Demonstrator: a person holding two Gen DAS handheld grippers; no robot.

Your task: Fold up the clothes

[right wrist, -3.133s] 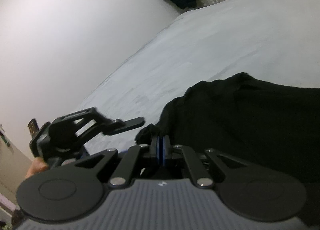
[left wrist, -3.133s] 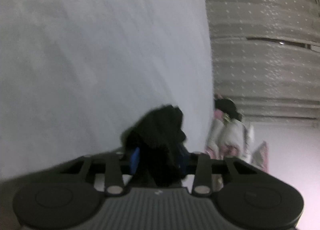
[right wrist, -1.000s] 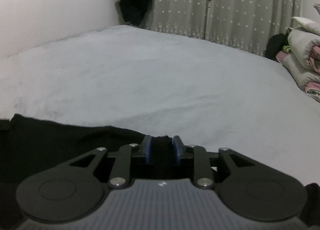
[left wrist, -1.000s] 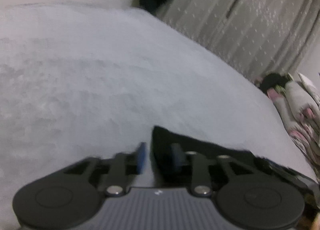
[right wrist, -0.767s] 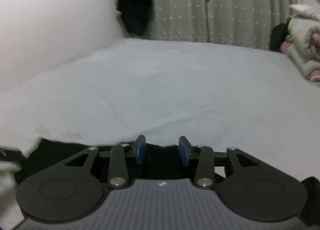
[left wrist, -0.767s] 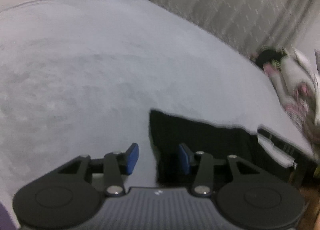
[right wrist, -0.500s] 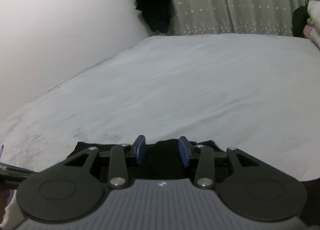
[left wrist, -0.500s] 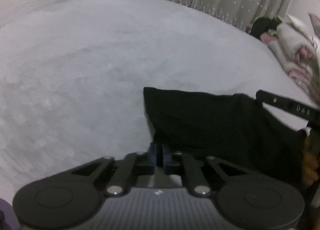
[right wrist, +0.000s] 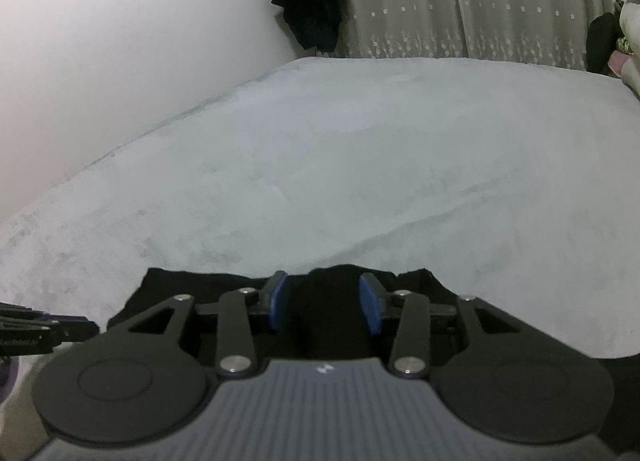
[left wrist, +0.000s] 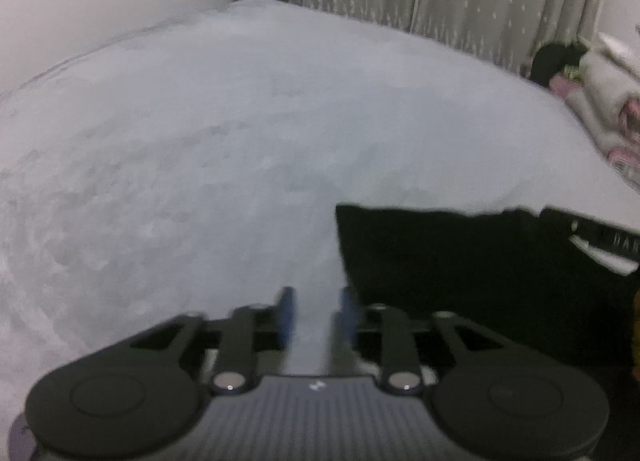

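The left gripper (left wrist: pixel 314 315) jaws are opening over bare grey bed (left wrist: pixel 200 165), the flat black cloth garment (left wrist: pixel 460 261) just right of them. The right gripper (right wrist: pixel 323 309) jaws are opening too, a garment fold between them, ungripped.

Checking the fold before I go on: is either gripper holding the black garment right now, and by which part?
Neither. The left gripper has only bedsheet between its opening jaws; the right gripper straddles the black garment edge, jaws opening, pads clear.

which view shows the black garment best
The left wrist view: the black garment lies flat on the bed with its corner and far edge clear. The right wrist view shows only a strip behind that tool's opening fingers.
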